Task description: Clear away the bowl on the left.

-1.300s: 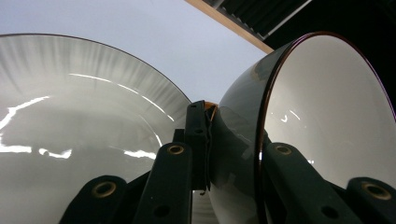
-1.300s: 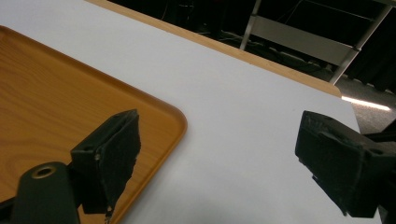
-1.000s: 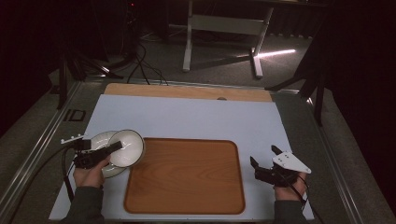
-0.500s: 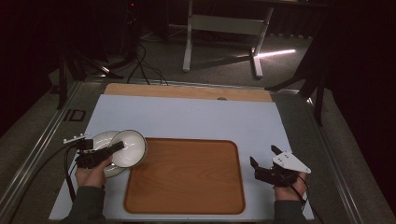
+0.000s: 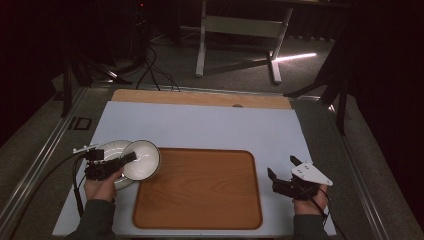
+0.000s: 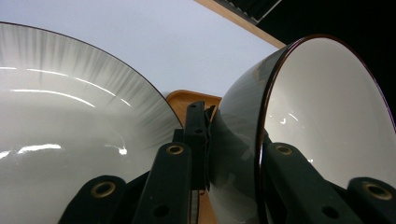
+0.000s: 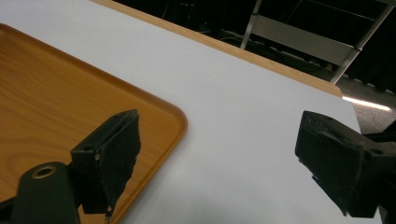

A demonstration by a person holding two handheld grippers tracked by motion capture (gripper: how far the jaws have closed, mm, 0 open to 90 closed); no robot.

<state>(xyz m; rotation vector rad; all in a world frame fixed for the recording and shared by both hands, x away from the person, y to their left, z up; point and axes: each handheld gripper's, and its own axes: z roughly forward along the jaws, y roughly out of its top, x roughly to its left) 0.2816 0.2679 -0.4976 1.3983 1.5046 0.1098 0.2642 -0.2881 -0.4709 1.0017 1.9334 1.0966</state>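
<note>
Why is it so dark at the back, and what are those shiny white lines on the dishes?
High view: the room behind the table is unlit, save a bright streak on the floor. Left gripper view: the lines are lamp glare, long streaks on the plate, small glints inside the bowl. Right gripper view: the near jaws look soft, the tray sharper.

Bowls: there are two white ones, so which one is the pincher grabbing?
The left gripper grips the bowl nearer the wooden tray, the tilted bowl with a jaw on each side of its rim. The other bowl lies flat on the table behind it.
</note>
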